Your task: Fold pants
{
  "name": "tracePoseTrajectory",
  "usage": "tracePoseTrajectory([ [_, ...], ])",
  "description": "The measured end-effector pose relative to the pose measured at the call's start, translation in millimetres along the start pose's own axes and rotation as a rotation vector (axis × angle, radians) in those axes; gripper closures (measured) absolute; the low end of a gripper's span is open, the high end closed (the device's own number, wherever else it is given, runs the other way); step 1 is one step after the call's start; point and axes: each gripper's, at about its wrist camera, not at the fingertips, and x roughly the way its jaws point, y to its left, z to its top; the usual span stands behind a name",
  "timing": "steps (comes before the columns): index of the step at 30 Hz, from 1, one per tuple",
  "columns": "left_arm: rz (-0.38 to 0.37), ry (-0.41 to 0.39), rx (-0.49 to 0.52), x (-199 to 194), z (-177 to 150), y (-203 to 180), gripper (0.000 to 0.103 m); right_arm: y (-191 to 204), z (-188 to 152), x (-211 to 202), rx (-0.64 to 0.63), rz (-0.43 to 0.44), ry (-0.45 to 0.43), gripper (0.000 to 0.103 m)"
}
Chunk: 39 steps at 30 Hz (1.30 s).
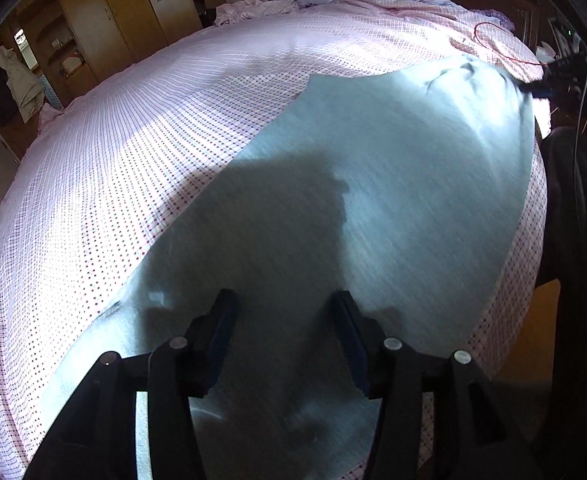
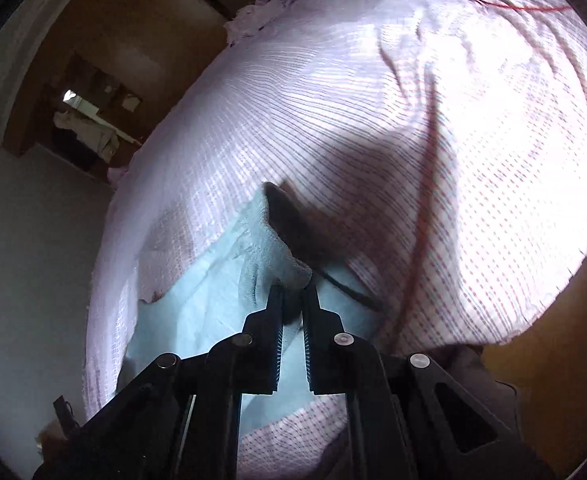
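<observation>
One pale blue pants (image 1: 393, 168) lies spread flat across checked bedsheet (image 1: 153, 128).

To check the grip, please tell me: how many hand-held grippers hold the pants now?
1. The right hand-held gripper pinches a corner of the pants; the left hand-held gripper stands open above them.

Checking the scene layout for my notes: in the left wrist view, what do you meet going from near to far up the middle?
left gripper → pale blue pants → checked bedsheet → crumpled pink cloth
</observation>
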Motion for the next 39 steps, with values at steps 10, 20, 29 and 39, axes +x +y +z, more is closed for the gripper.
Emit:
tracePoseTrajectory([
  [10,0.01,-0.004,0.009,-5,-1,-4,0.049,-17,-8,22,-0.003,-0.053,0.018,0.101],
  [20,0.033,-0.005,0.021,-16,2,-8,0.049,11,-12,0,-0.157,-0.216,-0.118,0.074],
  [29,0.054,0.037,-0.015,-17,-14,4,0.049,130,-9,24,-0.599,0.021,-0.15,0.103],
  [39,0.091,0.109,0.005,-16,-45,12,0.049,101,57,151,-0.594,-0.157,-0.046,0.103],
])
